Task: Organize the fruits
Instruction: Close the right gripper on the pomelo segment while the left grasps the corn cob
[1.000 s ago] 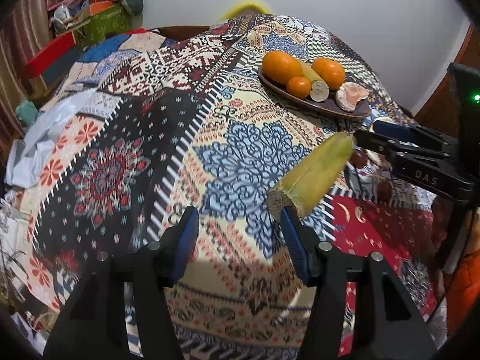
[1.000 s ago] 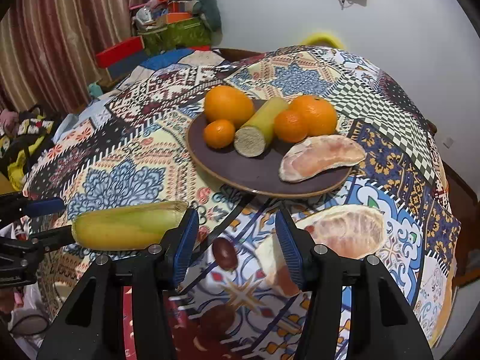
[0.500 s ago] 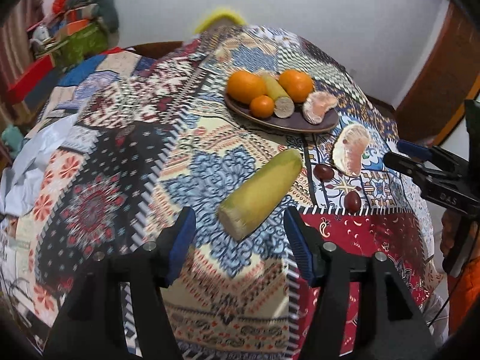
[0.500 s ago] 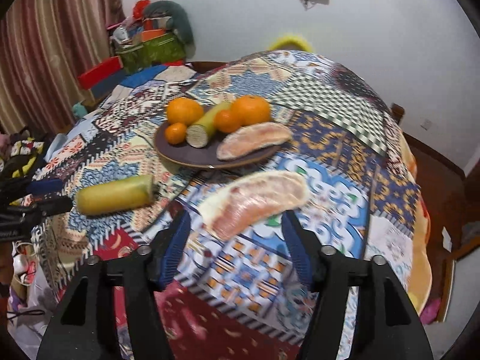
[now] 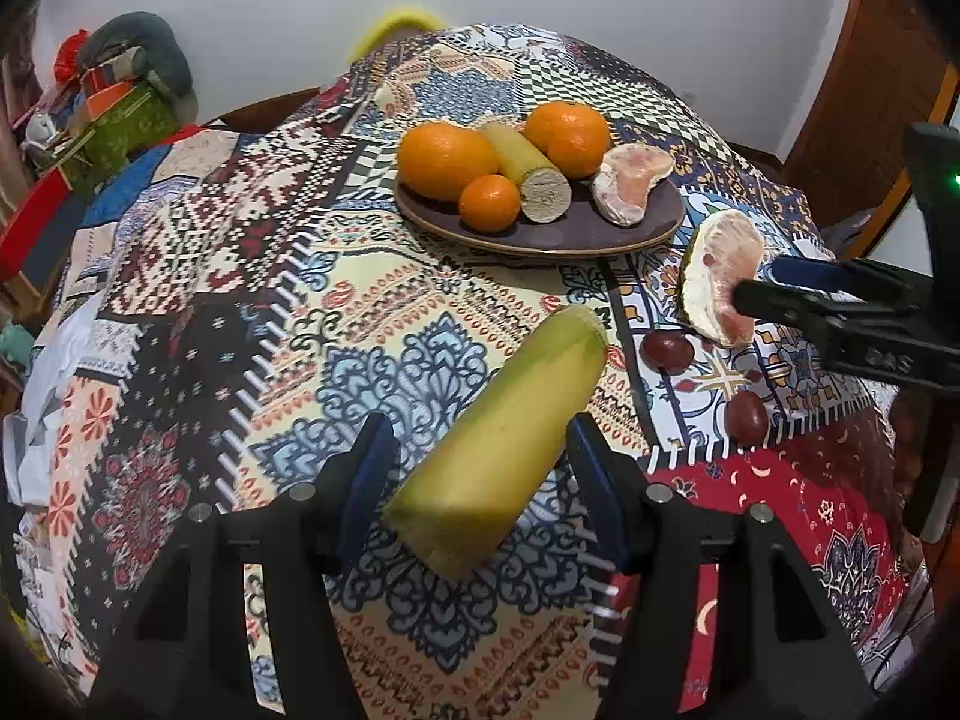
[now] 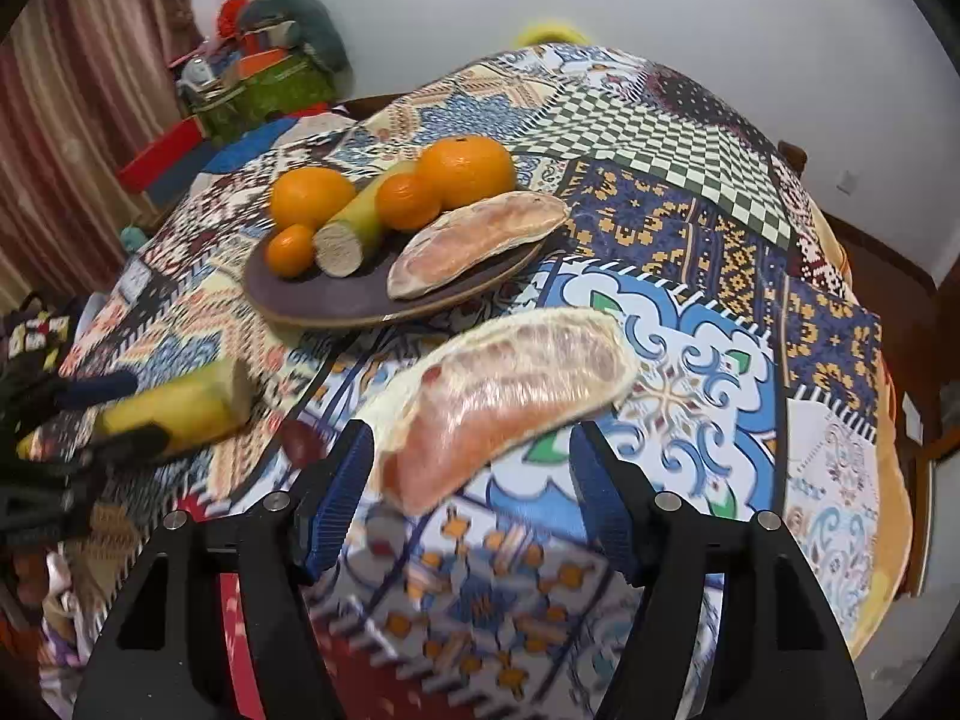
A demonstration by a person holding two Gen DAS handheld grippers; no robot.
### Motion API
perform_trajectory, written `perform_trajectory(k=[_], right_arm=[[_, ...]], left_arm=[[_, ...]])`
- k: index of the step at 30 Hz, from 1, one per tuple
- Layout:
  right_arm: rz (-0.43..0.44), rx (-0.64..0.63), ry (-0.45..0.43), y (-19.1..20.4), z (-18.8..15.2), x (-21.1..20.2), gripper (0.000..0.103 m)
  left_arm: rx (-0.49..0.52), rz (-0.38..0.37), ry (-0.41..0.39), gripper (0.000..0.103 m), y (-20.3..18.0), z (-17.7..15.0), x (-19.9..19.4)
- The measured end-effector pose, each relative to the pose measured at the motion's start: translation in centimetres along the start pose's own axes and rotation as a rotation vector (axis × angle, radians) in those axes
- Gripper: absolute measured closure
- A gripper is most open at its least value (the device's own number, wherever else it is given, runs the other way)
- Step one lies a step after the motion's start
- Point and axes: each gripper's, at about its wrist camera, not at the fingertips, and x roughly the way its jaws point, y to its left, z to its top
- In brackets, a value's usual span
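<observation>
1. Now: left tool straddles the cane. The cane lies on the cloth, near end between the fingers, far end aimed toward the plate. Jaws at mid width, have just been opening. Gaps show on both sides, so pads are not pressing. No grip yet.
2. Right tool likewise over the loose wedge. Jaws at mid width, also just been opening. The wedge's near tip sits between the fingers, close to the left pad and well off the right one. Not clamped.
3. Why so (judgement): both tools come in steeply from the near edge, each lined up on one stray item, prob. to pick both and carry them to the plate. Opening width approx. matched to each item's thickness.
4. Plate holds 2 big oranges, small ones, a 2nd cane piece and a 2nd wedge. Bare patch at its near rim, so room for more.
5. Two dark red fruits rest on the cloth between cane and wedge, untouched.
6. Cane look: stubby cylinder, yellow-green skin, flat cut ends, pale fibrous core. Prob. rigid and smooth, may roll.
7. Wedge look: peeled citrus crescent, pink pulp, white pith along the edge. Prob. soft, so squeeze lightly.
</observation>
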Motion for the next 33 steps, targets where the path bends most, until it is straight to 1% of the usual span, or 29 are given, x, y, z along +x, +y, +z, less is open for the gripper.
perform_trajectory(k=[1,2,3,4,5,7,9,12,13,14,15,16,17,18,20,22,25,33], right_arm=[[0.004,0.014,0.005,-0.1,0.2,0.4,0.034],[0.012,0.034,0.012,-0.1,0.4,0.8,0.026],[0.018,0.049,0.011,-0.1,0.4,0.9,0.023],[0.025,0.06,0.005,0.0,0.4,1.0,0.018],[0.025,0.065,0.0,0.1,0.5,1.1,0.016],[-0.011,0.054,0.003,0.7,0.8,1.6,0.015],[-0.05,0.039,0.013,1.2,1.0,2.3,0.011],[-0.097,0.012,0.019,1.6,1.1,2.8,0.011],[-0.103,0.003,0.02,1.7,1.1,2.8,0.011],[-0.109,-0.005,0.018,1.7,1.0,2.8,0.015],[-0.111,-0.012,0.015,1.6,0.8,2.6,0.016],[-0.107,-0.013,0.011,1.4,0.9,2.5,0.022],[-0.096,-0.006,0.002,1.1,0.7,2.0,0.031],[-0.073,0.002,-0.002,0.8,0.4,1.6,0.036],[-0.049,0.011,-0.001,0.5,0.1,1.0,0.053],[-0.043,0.007,-0.001,0.3,-0.5,0.5,0.058],[-0.052,-0.005,-0.005,0.1,-1.5,-0.5,0.061],[-0.012,0.027,0.002,-1.5,-5.0,-4.0,0.062]], left_arm=[[0.001,-0.007,0.003,0.042,-0.1,0.1,0.3],[-0.002,-0.015,0.006,0.042,-0.1,0.2,0.5],[-0.004,-0.022,0.008,0.043,-0.1,0.3,0.7],[-0.007,-0.023,0.007,0.043,-0.2,0.4,0.9],[-0.016,-0.029,0.003,0.043,-0.1,0.5,1.1],[-0.032,-0.038,-0.001,0.044,0.0,0.4,1.2],[-0.052,-0.047,-0.01,0.046,0.1,0.5,1.3],[-0.074,-0.046,-0.017,0.051,0.3,0.6,1.1],[-0.078,-0.041,-0.019,0.054,0.4,0.5,1.0],[-0.08,-0.035,-0.021,0.056,0.4,0.6,0.9],[-0.084,-0.026,-0.021,0.057,0.4,0.5,0.7],[-0.088,-0.021,-0.021,0.058,0.4,0.5,0.7],[-0.095,-0.016,-0.023,0.06,0.5,0.3,0.4],[-0.102,-0.013,-0.026,0.06,0.6,0.1,0.2],[-0.125,-0.006,-0.027,0.062,0.8,-0.4,-0.3],[-0.142,-0.003,-0.025,0.063,1.1,-0.7,-0.7],[-0.165,-0.001,-0.017,0.064,1.4,-1.5,-1.5],[-0.157,-0.008,-0.006,0.066,0.5,-3.1,-2.9]])
